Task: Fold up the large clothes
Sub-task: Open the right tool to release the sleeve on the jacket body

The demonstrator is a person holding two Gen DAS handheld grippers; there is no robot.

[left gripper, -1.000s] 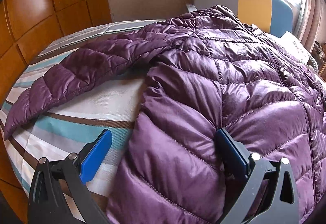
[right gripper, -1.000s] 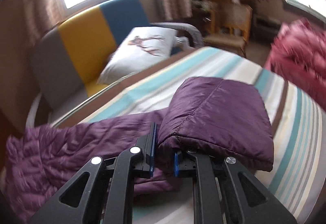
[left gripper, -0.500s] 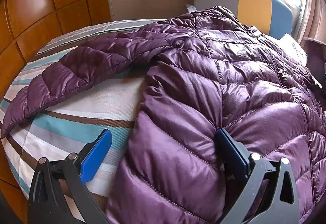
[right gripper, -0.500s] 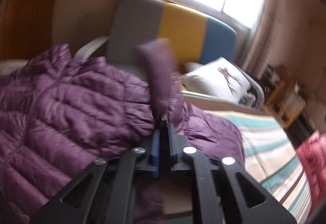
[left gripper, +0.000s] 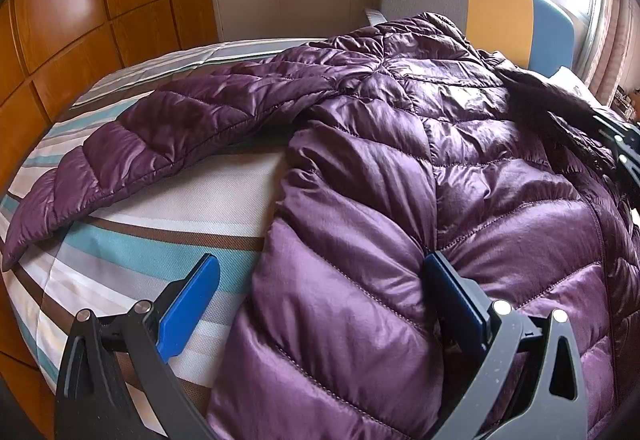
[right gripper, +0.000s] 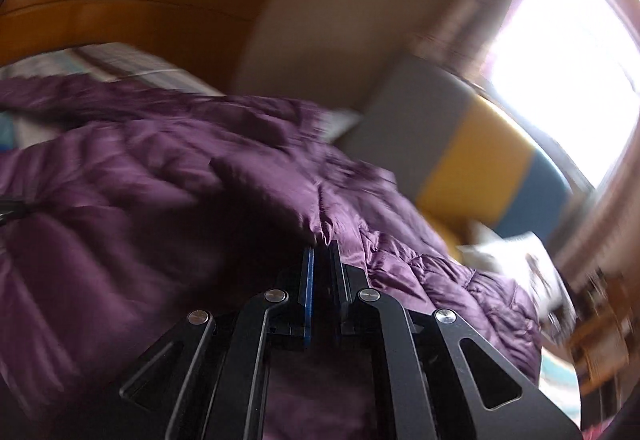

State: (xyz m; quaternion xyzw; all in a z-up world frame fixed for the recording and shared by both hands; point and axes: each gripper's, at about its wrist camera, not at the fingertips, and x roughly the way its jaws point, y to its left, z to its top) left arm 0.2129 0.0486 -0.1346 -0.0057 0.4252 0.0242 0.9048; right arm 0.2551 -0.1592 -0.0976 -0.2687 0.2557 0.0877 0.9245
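While the left gripper [left gripper: 320,304] is kept with its jaws spread wide, nothing is actually pinched between them: the lower edge of the purple puffer jacket [left gripper: 400,167] just bulges up into the gap, one blue pad [left gripper: 188,312] sits over bare bedding and the other blue pad is pressed against the quilted fabric. On the other side, the right gripper [right gripper: 322,252] is seen with its jaws squeezed down to a sliver, and a fold of the jacket [right gripper: 168,179] is clamped at the tips. Which part of the jacket that is can't be told for sure, the right wrist view is pretty smeared.

Moving outward, the jacket is spread across the striped bedspread [left gripper: 132,240], with one sleeve [left gripper: 132,143] stretched out flat toward the left edge of the bed. A darker flap of the same fabric is draped over the far right part of the body, where the black frame of the right gripper [left gripper: 624,155] pokes in at the edge of the left wrist view. Behind the bed, a grey, yellow and blue headboard-like panel [left gripper: 492,7] is lined up under a bright window [right gripper: 560,59], and orange wooden panels [left gripper: 80,7] are seen on the left wall. A white pillow [right gripper: 520,264] is tucked near the blue section.
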